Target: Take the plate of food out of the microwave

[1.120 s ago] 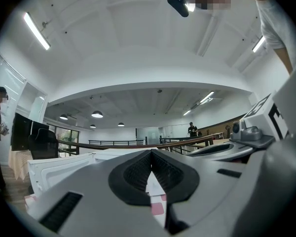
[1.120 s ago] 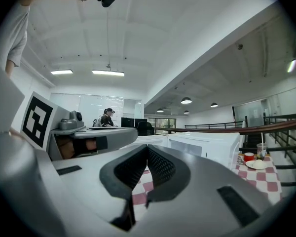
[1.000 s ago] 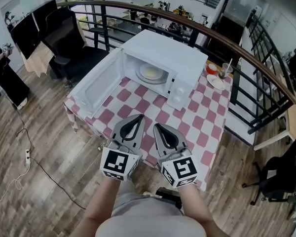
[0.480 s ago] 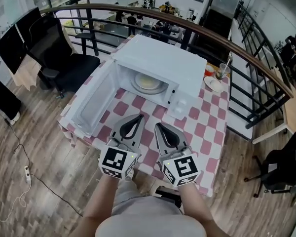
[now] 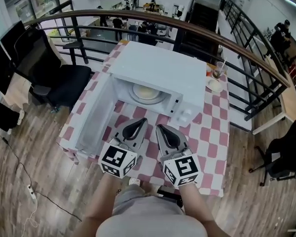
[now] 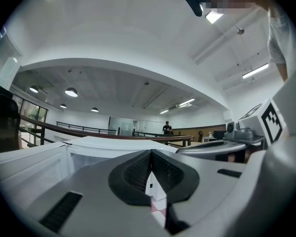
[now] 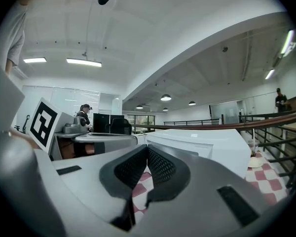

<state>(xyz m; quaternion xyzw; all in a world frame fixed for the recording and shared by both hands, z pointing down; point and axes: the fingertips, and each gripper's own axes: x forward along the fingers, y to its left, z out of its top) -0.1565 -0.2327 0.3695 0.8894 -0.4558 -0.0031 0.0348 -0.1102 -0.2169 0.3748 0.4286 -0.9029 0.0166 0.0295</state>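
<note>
We find the white box-shaped microwave oven point(image 5: 158, 70) standing on the worktop covered in red-and-white checked cloth point(image 5: 207, 132). Its white hinged door point(image 5: 91, 117) is swung fully open to the left. The pale round plate of food point(image 5: 145, 92) sits inside the cavity, with neither gripper touching it.

The left gripper point(image 5: 139, 121) and the right gripper point(image 5: 159, 127) are held side by side above the near part of the worktop. They are in front of the opening and well apart from the plate. Both sets of jaws are pressed together with nothing between them.

We judge the door-opening step complete and the removal not yet begun. Steps remaining:
- Part the jaws.
- Reach into the cavity.
- Grip the plate rim.
- Withdraw the plate level.
- Set it on the worktop.
</note>
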